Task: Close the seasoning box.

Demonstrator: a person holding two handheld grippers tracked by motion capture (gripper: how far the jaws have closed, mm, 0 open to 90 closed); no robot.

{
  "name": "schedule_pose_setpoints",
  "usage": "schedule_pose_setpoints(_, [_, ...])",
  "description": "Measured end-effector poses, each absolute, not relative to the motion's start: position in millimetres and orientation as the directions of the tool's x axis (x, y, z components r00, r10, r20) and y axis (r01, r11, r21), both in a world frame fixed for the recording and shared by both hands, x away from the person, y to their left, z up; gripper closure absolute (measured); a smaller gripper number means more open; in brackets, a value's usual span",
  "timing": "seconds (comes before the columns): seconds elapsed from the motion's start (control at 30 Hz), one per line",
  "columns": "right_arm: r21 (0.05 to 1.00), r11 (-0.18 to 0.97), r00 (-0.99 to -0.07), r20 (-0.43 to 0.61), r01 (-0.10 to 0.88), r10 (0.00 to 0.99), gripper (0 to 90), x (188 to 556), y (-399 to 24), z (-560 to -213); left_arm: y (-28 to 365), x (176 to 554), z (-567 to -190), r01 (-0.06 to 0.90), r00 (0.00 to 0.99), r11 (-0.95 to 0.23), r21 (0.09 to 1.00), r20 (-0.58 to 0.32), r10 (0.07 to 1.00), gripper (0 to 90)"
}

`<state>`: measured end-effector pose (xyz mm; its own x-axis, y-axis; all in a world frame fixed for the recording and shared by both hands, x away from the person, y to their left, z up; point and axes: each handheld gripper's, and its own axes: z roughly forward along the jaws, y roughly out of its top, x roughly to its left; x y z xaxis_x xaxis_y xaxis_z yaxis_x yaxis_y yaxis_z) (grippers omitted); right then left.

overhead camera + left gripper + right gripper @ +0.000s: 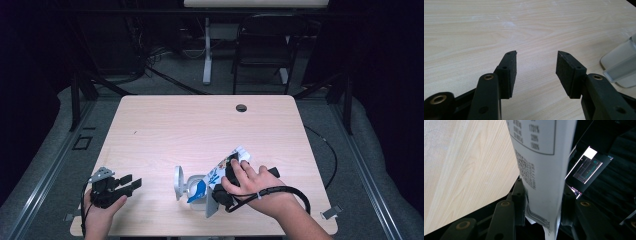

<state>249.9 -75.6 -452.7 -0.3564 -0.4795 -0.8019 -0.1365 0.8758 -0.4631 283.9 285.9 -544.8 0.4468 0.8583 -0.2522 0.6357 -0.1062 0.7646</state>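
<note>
A white pouch (pixel 221 168) with blue print is tilted, its lower blue end down at the mouth of a white tub (pixel 196 201) near the table's front edge. My right gripper (pixel 225 186) is shut on this pouch, with a hand over it. In the right gripper view the pouch (pixel 541 157) shows a printed table and a code, pinched between the jaws of my right gripper (pixel 544 192). A round white lid (pixel 178 183) stands on edge just left of the tub. My left gripper (pixel 131 182) (pixel 536 56) rests open and empty at the front left. The tub (pixel 621 67) shows at its right.
The light wooden table (pixel 200 130) has a cable hole (pixel 241 107) near its far edge. A black folding chair (pixel 262 45) and a white desk leg (pixel 207 55) stand beyond the table. A black cable (pixel 280 192) loops around the right wrist.
</note>
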Motion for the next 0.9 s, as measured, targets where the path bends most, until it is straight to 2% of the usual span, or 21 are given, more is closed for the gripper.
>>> schedule_pose_setpoints(0.9, [-0.467, 0.873, -0.355, -0.8, -0.136, -0.483, 65.0, 248.0, -76.3, -453.3, 286.3, 283.9, -544.3, 0.64, 0.447, -0.111, 0.76, -0.251, 0.859, 51.4])
